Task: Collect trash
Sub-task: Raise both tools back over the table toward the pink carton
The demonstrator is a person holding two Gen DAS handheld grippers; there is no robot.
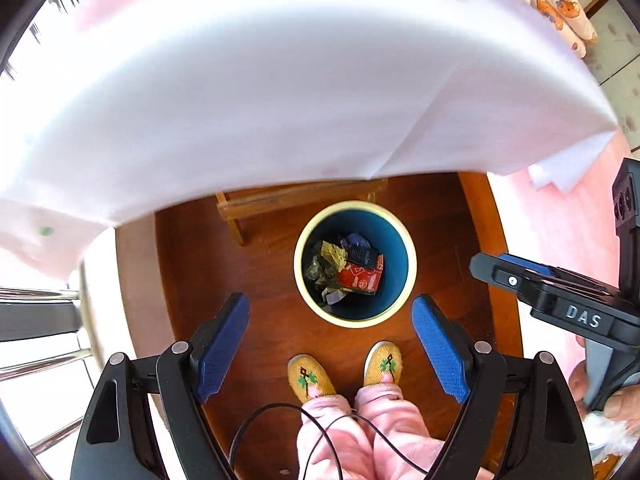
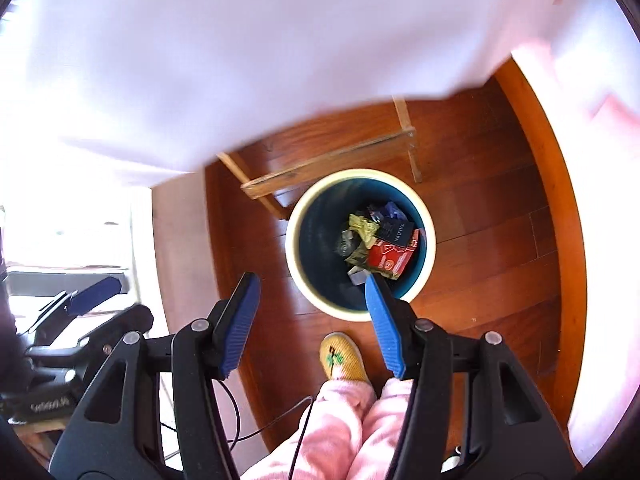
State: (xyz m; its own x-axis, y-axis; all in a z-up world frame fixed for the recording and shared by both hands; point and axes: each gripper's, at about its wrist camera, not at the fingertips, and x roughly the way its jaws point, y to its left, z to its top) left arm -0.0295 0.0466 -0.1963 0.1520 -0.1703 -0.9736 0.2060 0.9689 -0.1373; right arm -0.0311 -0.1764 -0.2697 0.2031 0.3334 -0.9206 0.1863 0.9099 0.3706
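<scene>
A round bin with a cream rim and a blue inside stands on the wooden floor, straight below both grippers. Trash lies in it: a red packet, a dark card and a crumpled yellow-green wrapper. My left gripper hangs open above the bin's near rim, nothing between its blue pads. In the right wrist view the same bin holds the red packet. My right gripper is open and empty too, its right pad over the bin's near edge. Each gripper shows in the other's view: right, left.
A blurred white cloth hangs over the table edge and fills the upper half of both views. A wooden frame lies just beyond the bin. The person's yellow slippers and pink trouser legs stand near the bin. A metal chair is at the left.
</scene>
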